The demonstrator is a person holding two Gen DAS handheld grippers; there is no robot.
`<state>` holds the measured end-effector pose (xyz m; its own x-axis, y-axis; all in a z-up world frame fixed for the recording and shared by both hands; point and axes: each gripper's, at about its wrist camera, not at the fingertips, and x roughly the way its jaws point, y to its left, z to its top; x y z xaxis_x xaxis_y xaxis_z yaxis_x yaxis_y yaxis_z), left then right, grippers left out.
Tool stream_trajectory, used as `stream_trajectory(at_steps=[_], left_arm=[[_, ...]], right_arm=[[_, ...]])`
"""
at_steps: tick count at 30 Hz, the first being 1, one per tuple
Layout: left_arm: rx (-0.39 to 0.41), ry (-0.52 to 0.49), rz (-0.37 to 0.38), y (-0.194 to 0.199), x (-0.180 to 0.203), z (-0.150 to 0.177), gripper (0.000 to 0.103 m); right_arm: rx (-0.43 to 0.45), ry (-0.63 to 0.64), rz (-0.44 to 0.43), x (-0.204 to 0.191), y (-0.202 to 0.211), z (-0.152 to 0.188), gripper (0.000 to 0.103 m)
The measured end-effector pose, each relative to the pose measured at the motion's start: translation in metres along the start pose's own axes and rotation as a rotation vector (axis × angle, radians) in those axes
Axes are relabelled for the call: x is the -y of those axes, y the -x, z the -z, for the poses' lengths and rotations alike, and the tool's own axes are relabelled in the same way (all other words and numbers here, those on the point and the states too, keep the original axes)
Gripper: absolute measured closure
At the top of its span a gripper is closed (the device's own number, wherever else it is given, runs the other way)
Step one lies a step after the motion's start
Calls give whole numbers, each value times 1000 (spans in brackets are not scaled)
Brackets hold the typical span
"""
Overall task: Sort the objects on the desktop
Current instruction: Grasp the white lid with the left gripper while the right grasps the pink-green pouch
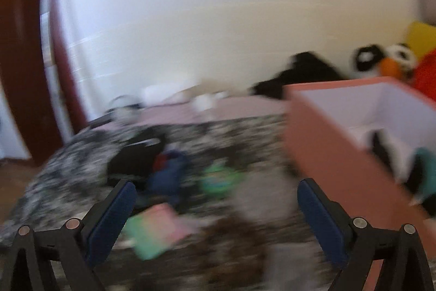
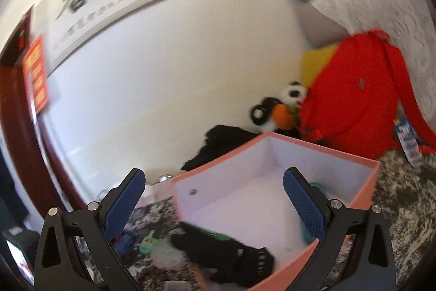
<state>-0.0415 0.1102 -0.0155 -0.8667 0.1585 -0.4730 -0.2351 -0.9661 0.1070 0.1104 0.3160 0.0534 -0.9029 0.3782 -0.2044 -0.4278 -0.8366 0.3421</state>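
Observation:
A pink box (image 2: 365, 198) with a white inside stands on the patterned tablecloth (image 2: 403, 209). My right gripper (image 2: 215, 203) hangs open above it, with nothing between its fingers. A blurred black and green object (image 2: 226, 250) lies at the box's near corner, and something teal (image 2: 317, 186) shows behind the right finger. In the left wrist view my left gripper (image 1: 218, 209) is open over loose items left of the box (image 1: 327, 154): a black item (image 1: 133, 157), a blue one (image 1: 169, 173), a green one (image 1: 218, 179) and a pastel green-pink one (image 1: 155, 228). This view is heavily blurred.
A red backpack (image 2: 354, 100), a panda plush (image 2: 291, 94) and a yellow cushion (image 2: 316, 64) sit against the wall behind the box. Black cloth (image 2: 218, 146) lies at the table's back. A dark wooden door frame (image 1: 21, 59) stands at the left.

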Motion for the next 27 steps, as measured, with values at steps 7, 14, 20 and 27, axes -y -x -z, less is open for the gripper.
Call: stream_trajectory(at_steps=[7, 14, 20, 27], left_arm=[[-73, 131, -145, -23, -93, 14, 4], [-269, 300, -167, -87, -168, 41, 5], [-387, 413, -95, -124, -200, 61, 5], [-497, 364, -106, -162, -200, 83, 5]], right_arm=[[-121, 87, -131, -80, -21, 42, 0], [-335, 183, -223, -164, -81, 105, 0], [-578, 224, -265, -203, -147, 167, 0], [-725, 217, -251, -212, -193, 209, 3]])
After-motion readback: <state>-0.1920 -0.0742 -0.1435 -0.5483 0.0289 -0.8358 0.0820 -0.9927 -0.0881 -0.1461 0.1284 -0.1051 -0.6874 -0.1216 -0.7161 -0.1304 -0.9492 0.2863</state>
